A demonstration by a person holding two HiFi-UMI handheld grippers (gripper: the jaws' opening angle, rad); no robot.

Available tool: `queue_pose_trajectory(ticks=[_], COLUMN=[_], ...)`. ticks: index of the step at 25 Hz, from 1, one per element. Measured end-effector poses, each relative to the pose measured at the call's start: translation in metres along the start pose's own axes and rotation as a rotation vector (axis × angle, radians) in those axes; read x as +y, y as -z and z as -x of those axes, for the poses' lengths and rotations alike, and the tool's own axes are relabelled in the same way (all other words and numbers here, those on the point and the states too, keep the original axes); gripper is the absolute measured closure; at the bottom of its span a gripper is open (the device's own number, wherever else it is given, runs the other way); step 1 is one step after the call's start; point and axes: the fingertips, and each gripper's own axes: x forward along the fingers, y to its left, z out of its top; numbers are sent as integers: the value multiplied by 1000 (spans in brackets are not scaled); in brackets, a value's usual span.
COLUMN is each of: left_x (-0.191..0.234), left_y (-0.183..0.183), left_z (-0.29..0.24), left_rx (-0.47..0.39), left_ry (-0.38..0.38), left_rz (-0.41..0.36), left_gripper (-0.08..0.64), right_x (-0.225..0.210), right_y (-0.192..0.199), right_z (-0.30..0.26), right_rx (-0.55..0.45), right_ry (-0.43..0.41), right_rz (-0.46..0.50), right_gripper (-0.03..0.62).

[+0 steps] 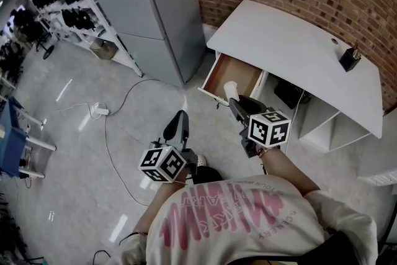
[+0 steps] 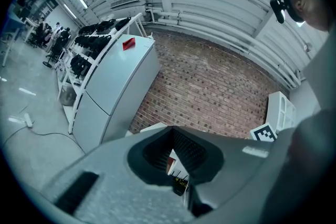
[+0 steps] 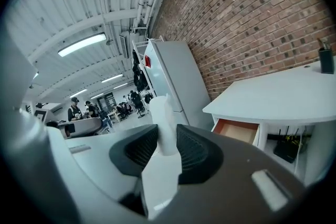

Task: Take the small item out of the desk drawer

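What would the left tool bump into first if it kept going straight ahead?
Probably the white desk, near its open drawer. That is what shows straight ahead past the left tool. Depth is unclear, and the grey cabinet stands close beside that line.

a cream t-shirt (image 1: 242, 220) with pink lettering across the back. the left gripper (image 1: 180, 120) and right gripper (image 1: 235, 100) are dark grey with black ribbed pads (image 3: 192, 152), each carrying a marker cube (image 1: 269, 127) of black-and-white squares.
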Motion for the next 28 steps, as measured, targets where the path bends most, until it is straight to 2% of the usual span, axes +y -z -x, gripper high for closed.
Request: queue_pose_trajectory(ticks=[28], left_x=[8], left_y=[13], left_z=[5], left_rx=[10], left_ry=[-39], left_rz=[15], left_gripper=[561], right_x=[-2], right_y=[20], right_z=[-7], right_rx=[69], right_ry=[-11], right_rz=[35], right_gripper=[466])
